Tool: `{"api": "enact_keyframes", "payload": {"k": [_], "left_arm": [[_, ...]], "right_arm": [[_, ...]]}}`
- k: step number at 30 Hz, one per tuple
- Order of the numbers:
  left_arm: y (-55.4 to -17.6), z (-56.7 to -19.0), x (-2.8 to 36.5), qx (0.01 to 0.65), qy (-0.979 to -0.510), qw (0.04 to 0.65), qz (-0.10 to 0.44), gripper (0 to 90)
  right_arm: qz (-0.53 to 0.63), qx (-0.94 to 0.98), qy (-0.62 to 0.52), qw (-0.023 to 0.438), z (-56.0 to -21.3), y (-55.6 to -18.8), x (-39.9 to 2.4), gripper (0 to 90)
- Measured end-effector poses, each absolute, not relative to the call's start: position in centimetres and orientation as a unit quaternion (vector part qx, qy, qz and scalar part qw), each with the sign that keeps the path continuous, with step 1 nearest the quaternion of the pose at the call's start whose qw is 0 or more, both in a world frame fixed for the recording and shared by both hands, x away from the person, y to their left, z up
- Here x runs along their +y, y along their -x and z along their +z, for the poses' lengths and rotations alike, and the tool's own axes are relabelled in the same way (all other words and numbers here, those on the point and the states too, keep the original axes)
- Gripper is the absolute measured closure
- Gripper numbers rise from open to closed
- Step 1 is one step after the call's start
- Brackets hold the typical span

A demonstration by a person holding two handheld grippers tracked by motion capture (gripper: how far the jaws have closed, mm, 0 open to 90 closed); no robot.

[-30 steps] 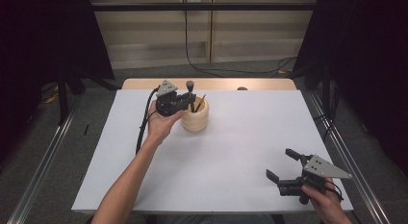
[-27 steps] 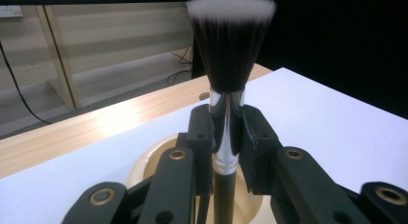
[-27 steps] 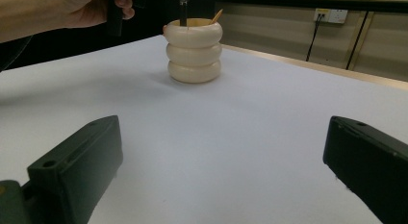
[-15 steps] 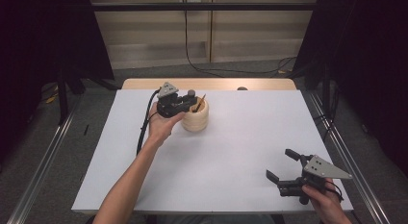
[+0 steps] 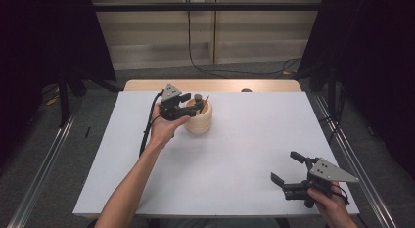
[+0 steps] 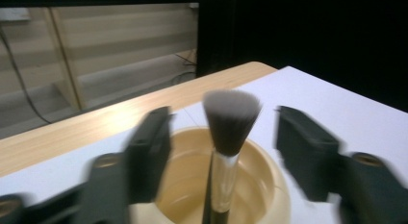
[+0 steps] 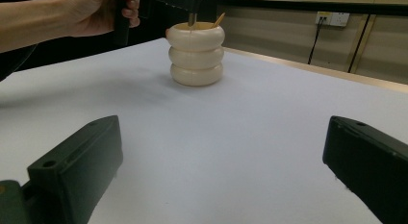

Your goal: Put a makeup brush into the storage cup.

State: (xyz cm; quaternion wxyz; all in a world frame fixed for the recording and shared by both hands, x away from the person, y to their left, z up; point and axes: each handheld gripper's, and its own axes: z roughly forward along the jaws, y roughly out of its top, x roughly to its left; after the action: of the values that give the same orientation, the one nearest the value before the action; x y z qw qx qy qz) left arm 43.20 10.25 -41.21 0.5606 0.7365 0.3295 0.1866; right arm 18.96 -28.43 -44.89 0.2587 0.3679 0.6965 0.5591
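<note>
1. A white table (image 5: 235, 154) spreads out in front of the person, with a strip of bare wood along its far edge.
2. The person's left forearm (image 5: 132, 184) reaches from the near edge up toward the far left part of the table.
3. A cream holder (image 5: 199, 121), ribbed like three stacked rings, stands upright on the far left part of the white surface; in the right gripper view it sits well apart from that gripper, across open table.
4. The right gripper (image 5: 288, 170) hovers at the near right corner, its jaws spread wide with nothing between them.
5. The left gripper (image 5: 192, 106) hangs just over the holder's rim. Its jaws have just been opening, and now they stand released on either side of the brush without pressing on it.
6. The makeup brush (image 6: 230, 119) stands upright in the holder, bristles up, handle down inside the mouth.
7. A thin wooden stick (image 5: 206, 99) leans inside the holder beside it.
</note>
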Motion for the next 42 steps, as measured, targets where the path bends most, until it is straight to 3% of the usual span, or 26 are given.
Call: {"api": "enact_keyframes", "payload": {"k": [4, 9, 42], "left_arm": [[-43.2, -41.3, 10.3, 0.349, -0.726, 0.563, 0.185, 10.1], [-43.2, -41.1, 10.6, 0.357, -0.717, 0.568, 0.189, 1.9], [-40.1, -39.3, 14.1, 0.333, -0.722, 0.564, 0.225, 1.7]], "right_arm": [[0.559, 0.697, -0.368, 0.258, -44.9, -19.0, -28.4, 0.1], [0.560, 0.697, -0.366, 0.258, -44.9, -19.1, -28.4, 0.1], [0.557, 0.695, -0.372, 0.261, -45.1, -19.2, -28.6, 0.1]]}}
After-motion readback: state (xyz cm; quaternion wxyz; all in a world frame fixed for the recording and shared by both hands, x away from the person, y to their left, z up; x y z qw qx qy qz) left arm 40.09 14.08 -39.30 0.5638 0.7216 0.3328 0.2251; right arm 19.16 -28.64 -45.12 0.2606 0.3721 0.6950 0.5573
